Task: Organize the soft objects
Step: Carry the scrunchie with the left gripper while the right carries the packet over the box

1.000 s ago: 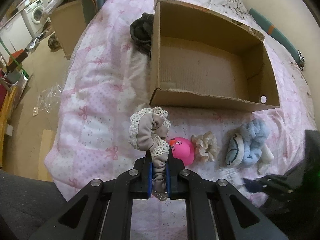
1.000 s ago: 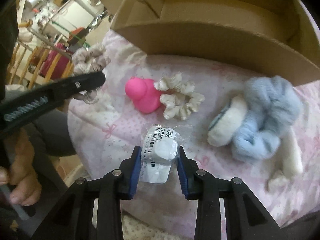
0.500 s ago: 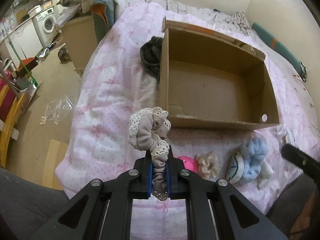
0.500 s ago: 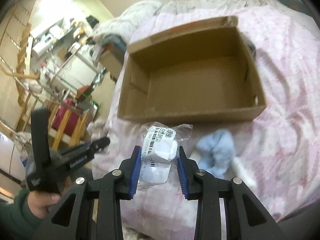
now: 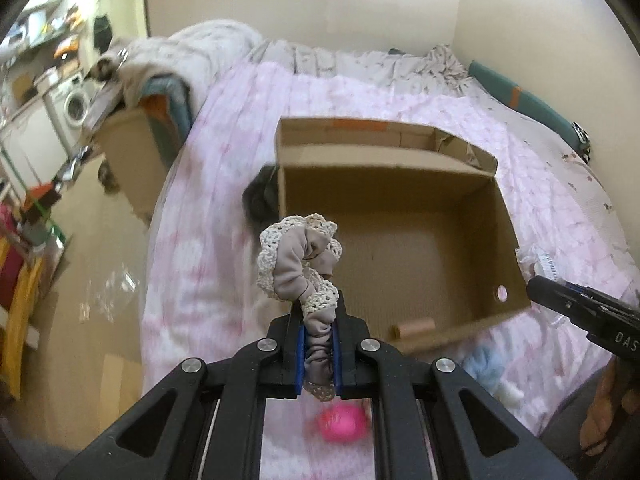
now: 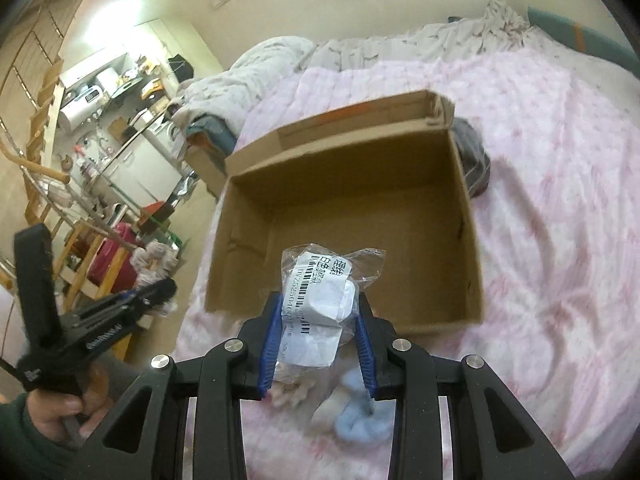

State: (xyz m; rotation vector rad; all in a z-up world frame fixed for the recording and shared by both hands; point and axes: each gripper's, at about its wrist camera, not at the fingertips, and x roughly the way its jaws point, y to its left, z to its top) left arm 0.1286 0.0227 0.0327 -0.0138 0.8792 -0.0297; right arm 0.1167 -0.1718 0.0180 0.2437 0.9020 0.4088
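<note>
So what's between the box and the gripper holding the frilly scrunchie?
Nothing but air. In the left wrist view the left gripper holds the beige scrunchie up above the open cardboard box, whose floor looks bare apart from something tube-like by its near wall.

Pink bed (image 6: 560, 184) w/ cardboard box (image 6: 470, 240), pink toy (image 5: 340, 424), blue scrunchie (image 6: 362, 424).

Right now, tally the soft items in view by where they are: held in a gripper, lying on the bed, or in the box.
Held in a gripper: 2, the beige scrunchie and the bagged white item
On the bed: 3, the pink toy, the blue scrunchie, the cream scrunchie
In the cardboard box: 0
Total: 5
</note>
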